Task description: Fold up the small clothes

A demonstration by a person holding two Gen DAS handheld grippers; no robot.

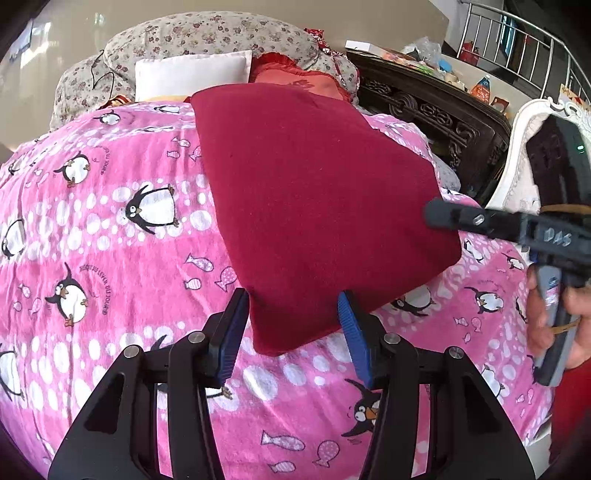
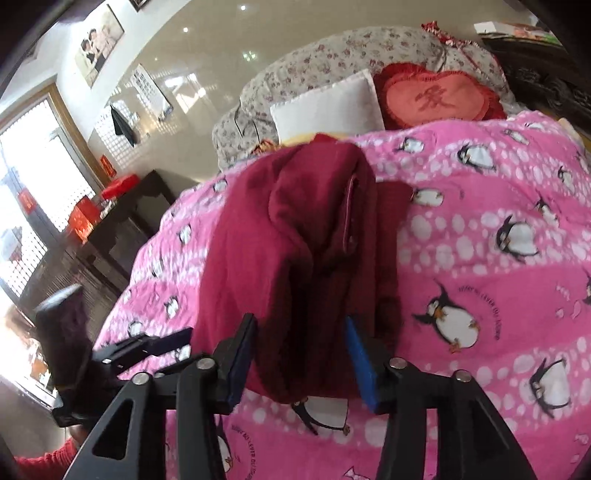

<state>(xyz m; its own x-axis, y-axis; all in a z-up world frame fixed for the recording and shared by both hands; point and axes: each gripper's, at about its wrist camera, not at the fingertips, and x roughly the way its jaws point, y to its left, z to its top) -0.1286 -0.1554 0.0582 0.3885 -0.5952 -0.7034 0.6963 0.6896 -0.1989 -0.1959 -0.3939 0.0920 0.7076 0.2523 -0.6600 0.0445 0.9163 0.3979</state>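
A dark red garment (image 1: 317, 206) lies folded into a flat block on the pink penguin blanket (image 1: 110, 258). My left gripper (image 1: 293, 306) is open, its blue pads on either side of the garment's near corner. My right gripper (image 2: 301, 332) is open too, its jaws on either side of the near edge of the garment (image 2: 295, 240), whose stacked layers and a pale seam show from this side. The right gripper's body also shows in the left wrist view (image 1: 480, 221), beside the garment's right edge. The left gripper shows at the left of the right wrist view (image 2: 147, 343).
A white pillow (image 1: 192, 74), a red heart cushion (image 2: 439, 96) and a floral quilt (image 1: 207, 33) lie at the head of the bed. A dark carved cabinet (image 1: 436, 114) stands on the right, a white chair (image 1: 524, 155) beside it. A dark table (image 2: 122, 218) stands left of the bed.
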